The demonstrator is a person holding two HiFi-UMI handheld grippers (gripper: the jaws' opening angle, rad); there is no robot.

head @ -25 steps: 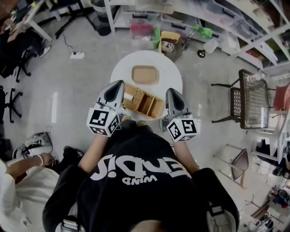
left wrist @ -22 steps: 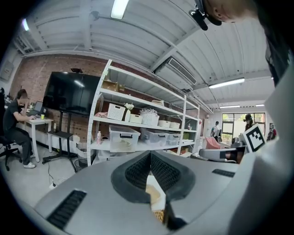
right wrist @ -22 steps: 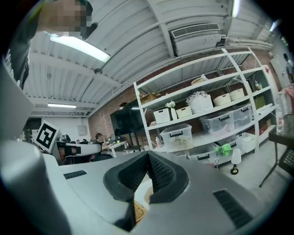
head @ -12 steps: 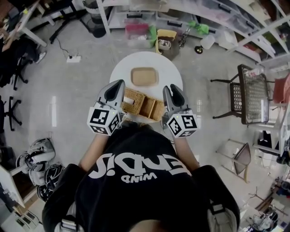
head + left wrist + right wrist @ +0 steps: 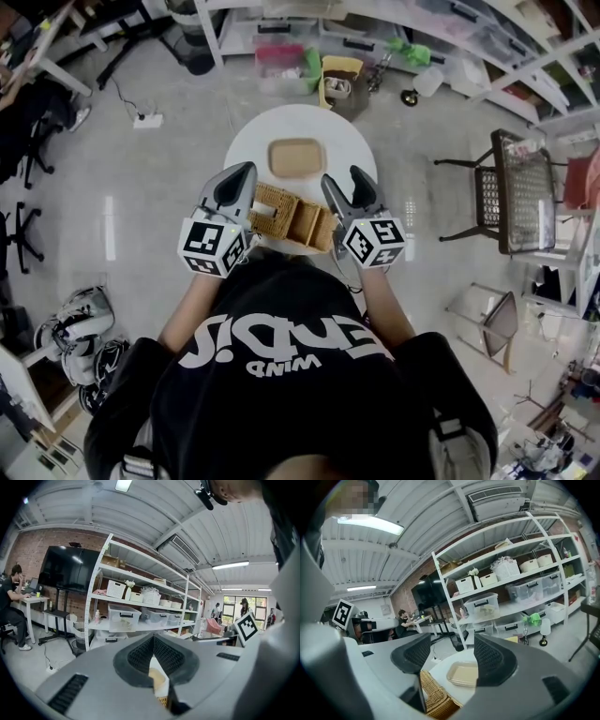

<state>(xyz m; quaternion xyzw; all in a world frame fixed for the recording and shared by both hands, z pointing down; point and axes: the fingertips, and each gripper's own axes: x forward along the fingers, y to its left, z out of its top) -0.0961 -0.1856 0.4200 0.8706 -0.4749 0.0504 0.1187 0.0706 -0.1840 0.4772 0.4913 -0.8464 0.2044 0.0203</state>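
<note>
Pale polished floor [image 5: 150, 216] runs all round a small round white table [image 5: 253, 141], and the person stands close against its near edge with both forearms held forward and slightly spread, marker cubes toward the body and jaws pointing away over the tabletop. Nearest lies a wicker basket [image 5: 291, 217] with divided compartments, set at a slant on the near side of the table between the two tools. The left gripper [image 5: 247, 169] hangs over the basket's left end with its jaws pressed together at the tips – its own view shows only a sliver of wicker and pale tabletop below the closed pads, nothing clamped. The right gripper [image 5: 341, 176] hovers by the basket's right end, angled inward, jaws spread wide and empty, with the basket's corner and a shallow tan tray [image 5: 464, 674] showing through the gap. Nothing is lifted or gripped – the basket rests flat, the tray sits untouched at the table's centre just beyond it. Farther off stand white shelves [image 5: 309, 23] with storage boxes, and a dark chair [image 5: 516, 206] well to the right.
</note>
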